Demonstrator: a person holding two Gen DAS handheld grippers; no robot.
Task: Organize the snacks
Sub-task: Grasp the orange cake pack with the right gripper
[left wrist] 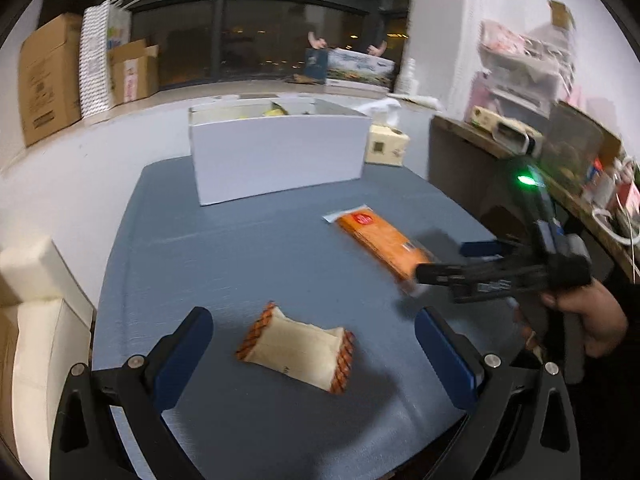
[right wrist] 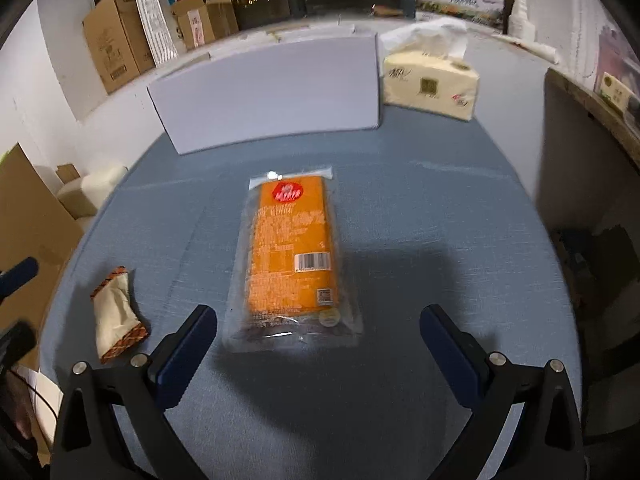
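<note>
Left wrist: spread left tool [left wrist: 314, 344] flanks beige snack [left wrist: 298, 354] on table [left wrist: 248, 248]

Table [right wrist: 420, 208] is covered w/ matt blue-grey cloth, fine weave, slightly rough. Orange snack pack [right wrist: 294, 252] sits in clear glossy plastic film, glare on top seal and bottom edge; printed label looks like paper. Small cream snack packet [left wrist: 298, 346] has a matt, crinkled wrapper w/ orange crimped ends. White box [left wrist: 276, 152] is smooth matt cardboard. Tissue pack [right wrist: 430, 84] is soft pale-yellow plastic wrap, white paper tissue poking out the top. Left gripper [left wrist: 314, 354] and right gripper [right wrist: 318, 354]: matt black plastic arms, dark blue pads [right wrist: 184, 354], shiny metal bolts.
</note>
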